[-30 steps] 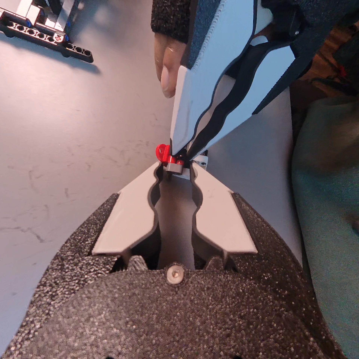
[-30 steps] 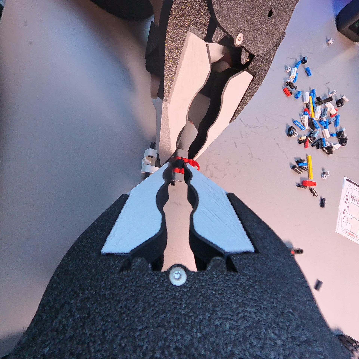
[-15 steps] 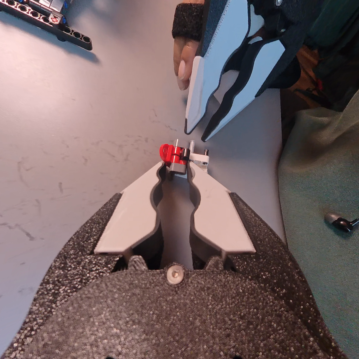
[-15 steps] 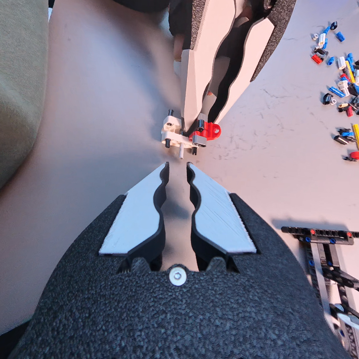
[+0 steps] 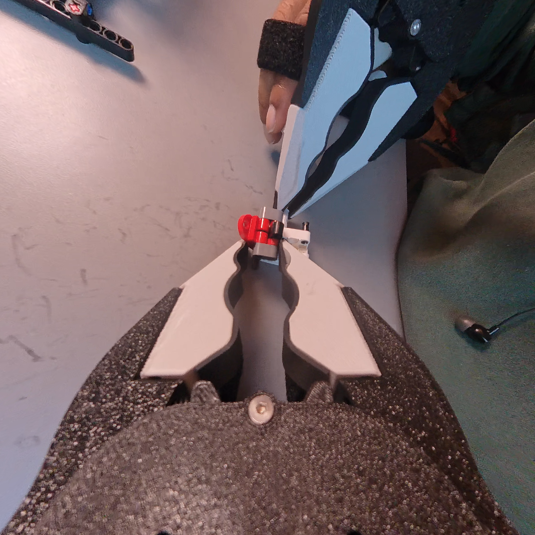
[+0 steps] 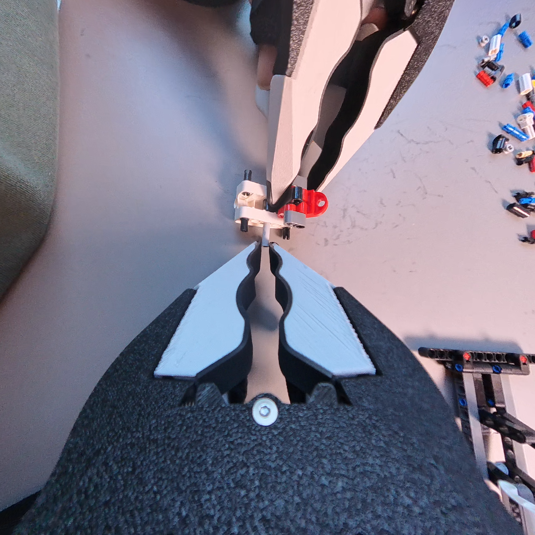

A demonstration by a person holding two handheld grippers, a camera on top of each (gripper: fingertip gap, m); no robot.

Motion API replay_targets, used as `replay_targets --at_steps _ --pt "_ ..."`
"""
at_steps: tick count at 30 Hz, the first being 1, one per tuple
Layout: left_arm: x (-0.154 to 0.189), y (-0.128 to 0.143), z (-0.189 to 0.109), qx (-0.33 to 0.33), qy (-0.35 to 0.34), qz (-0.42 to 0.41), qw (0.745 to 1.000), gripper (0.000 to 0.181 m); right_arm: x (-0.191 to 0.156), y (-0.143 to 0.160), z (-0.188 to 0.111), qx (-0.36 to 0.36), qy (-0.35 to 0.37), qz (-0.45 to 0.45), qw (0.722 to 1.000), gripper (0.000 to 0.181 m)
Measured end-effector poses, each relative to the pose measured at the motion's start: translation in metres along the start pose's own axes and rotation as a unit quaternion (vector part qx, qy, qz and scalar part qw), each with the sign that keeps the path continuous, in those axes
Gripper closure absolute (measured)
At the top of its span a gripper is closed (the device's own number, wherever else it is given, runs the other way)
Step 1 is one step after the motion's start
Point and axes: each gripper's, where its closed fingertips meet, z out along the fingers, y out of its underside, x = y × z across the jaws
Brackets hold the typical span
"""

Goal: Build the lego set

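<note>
Between both grippers: small lego assembly (image 6: 269, 207), long axis crosswise; left jaws clamp it, right jaws pinch its grey axle (image 6: 265, 236).

Bright, even light falls on the desk (image 5: 115, 202), with soft shadows. Strong wide-angle bending shows at the edges. Near gripper housings look slightly soft; loose pieces (image 6: 509, 86) blur.

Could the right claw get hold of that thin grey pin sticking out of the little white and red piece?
Probably yes: the right claw already has its tips around the thin grey pin, nothing between.
</note>
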Motion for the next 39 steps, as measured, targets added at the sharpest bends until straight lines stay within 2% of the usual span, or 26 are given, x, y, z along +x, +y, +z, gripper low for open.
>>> replay_targets --at_steps 12,25,36,39 --pt "0.001 -0.001 -0.0016 -0.026 0.091 -0.076 0.993 0.16 -0.0005 -0.001 0.0007 -0.045 0.027 0.024 0.998 0.176" --pt "0.0017 0.0025 0.0001 -0.019 0.022 -0.008 1.0 0.159 -0.003 -0.0017 0.0006 -0.023 0.031 0.091 0.995 0.177" --pt "0.0022 0.0011 0.0 -0.012 0.033 -0.043 0.998 0.158 -0.0026 -0.0005 0.0023 -0.067 0.063 0.129 0.987 0.177" --pt "0.0061 0.0003 -0.0011 -0.015 0.048 -0.045 0.998 0.149 -0.0029 0.0002 0.0038 -0.073 0.066 0.121 0.988 0.177"
